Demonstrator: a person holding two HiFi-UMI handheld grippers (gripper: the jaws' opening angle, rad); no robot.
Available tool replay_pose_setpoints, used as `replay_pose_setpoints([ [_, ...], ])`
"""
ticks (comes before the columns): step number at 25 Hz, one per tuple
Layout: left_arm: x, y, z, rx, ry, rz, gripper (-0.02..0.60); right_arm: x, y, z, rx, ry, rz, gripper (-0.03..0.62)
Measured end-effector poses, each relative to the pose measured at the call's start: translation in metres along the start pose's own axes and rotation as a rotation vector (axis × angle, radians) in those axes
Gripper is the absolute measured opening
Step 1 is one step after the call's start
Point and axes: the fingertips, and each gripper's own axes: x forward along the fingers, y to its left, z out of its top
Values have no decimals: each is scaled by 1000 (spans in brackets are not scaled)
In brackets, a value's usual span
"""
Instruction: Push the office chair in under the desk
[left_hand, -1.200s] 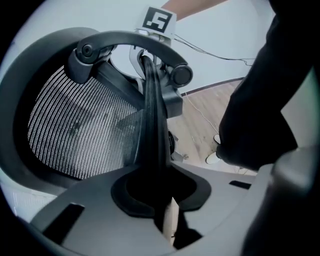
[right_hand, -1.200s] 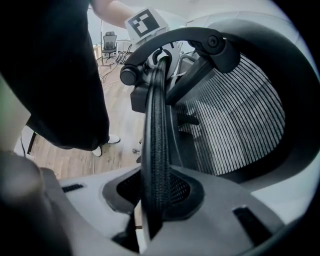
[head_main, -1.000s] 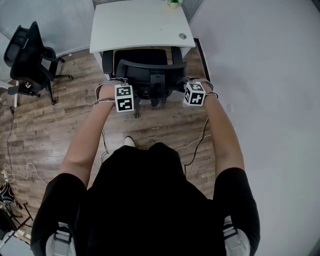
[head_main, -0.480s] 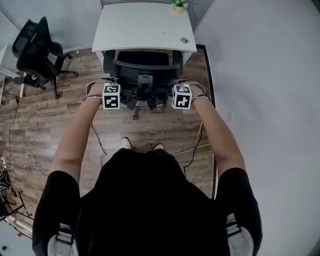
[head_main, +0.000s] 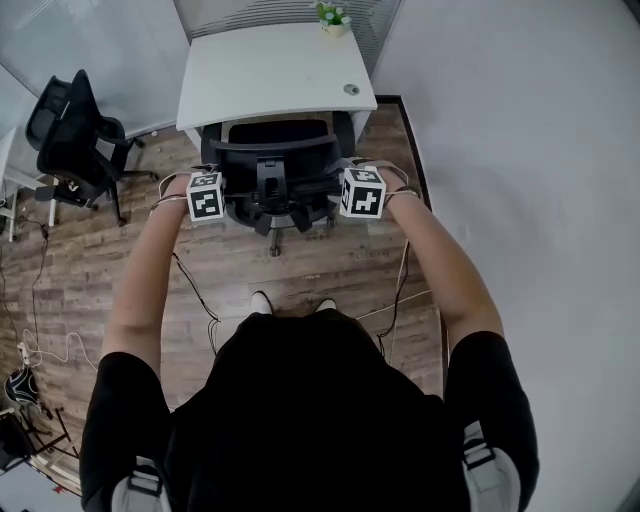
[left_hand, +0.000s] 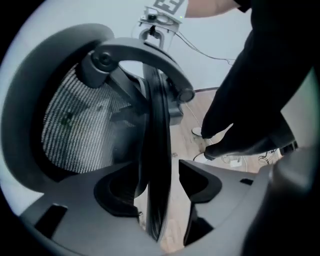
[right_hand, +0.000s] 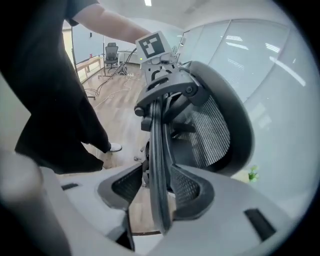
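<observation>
A black mesh-backed office chair (head_main: 272, 150) stands at the front of the white desk (head_main: 270, 70), its seat partly under the top. My left gripper (head_main: 212, 180) is at the backrest's left edge and my right gripper (head_main: 350, 176) at its right edge. In the left gripper view the backrest's (left_hand: 75, 125) thin rim runs between the jaws of that gripper (left_hand: 159, 171), which are opening, with a clear gap at the right jaw. In the right gripper view the backrest's (right_hand: 210, 130) rim also lies between opening jaws of that gripper (right_hand: 156, 172), with a narrow gap on the left.
A second black office chair (head_main: 75, 140) stands on the wood floor at the left. A grey wall (head_main: 520, 150) runs close along the right of desk and chair. A small plant (head_main: 330, 15) sits at the desk's back edge. Cables (head_main: 50, 350) trail across the floor. The person's feet (head_main: 262, 300) are behind the chair.
The chair's back sits a little closer to the desk's front edge than a second ago. Both grippers have stayed at its sides and moved forward with it.
</observation>
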Motion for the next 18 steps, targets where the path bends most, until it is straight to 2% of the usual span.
replay_pose_setpoints([
  [2,-14,7,5,-25,-33,32,245,-6,-2,5,27,-32,-44,161],
  [4,-32,12,17,-64,-117,104,245,-17,-6,15,80,-89,-105,161],
  [7,-63,16,38,-178,-305,239,245,-41,-14,40,208,-238,-205,161],
  [10,-90,8,57,-305,-488,339,245,-63,-12,67,350,-427,-270,161],
  [14,-129,-18,82,-466,-735,413,242,-92,6,98,514,-667,-320,160],
  [18,-173,-47,99,-626,-979,441,224,-130,20,122,629,-865,-385,160],
])
